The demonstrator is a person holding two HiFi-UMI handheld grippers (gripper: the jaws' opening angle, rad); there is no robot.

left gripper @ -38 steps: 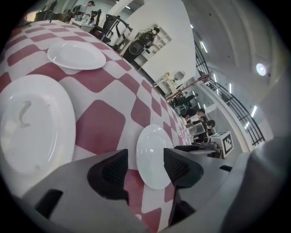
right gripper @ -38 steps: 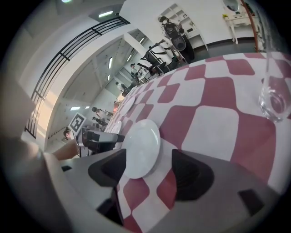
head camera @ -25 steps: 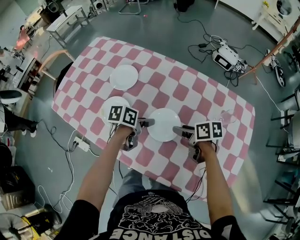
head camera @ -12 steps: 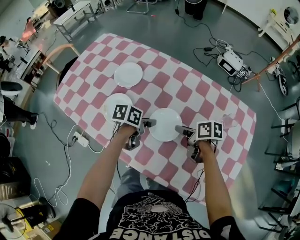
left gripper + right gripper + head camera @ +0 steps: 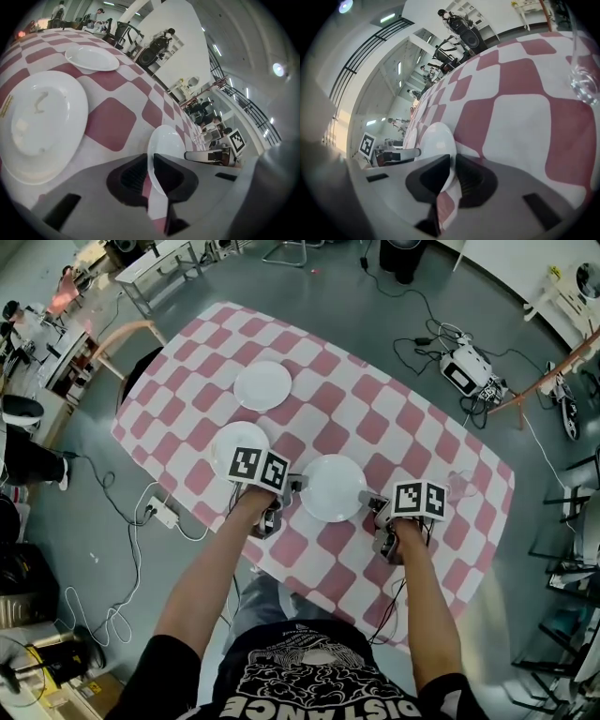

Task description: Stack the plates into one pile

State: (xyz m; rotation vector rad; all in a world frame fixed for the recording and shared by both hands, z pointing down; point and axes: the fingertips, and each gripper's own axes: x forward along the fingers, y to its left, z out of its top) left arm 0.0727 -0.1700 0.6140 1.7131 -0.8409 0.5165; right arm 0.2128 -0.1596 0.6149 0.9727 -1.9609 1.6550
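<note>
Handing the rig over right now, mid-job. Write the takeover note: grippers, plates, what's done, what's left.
Left gripper: jaws have just been closing, now shut on the near plate's left rim.
Right gripper: jaws have just been closing too, shut on that plate's right rim.
Plates: near plate lies on the table; left plate beside the left gripper; far plate beyond it; all three apart.
Done: two-sided grip taken; nothing stacked.
Left: lift the near plate onto another, then add the third.
</note>
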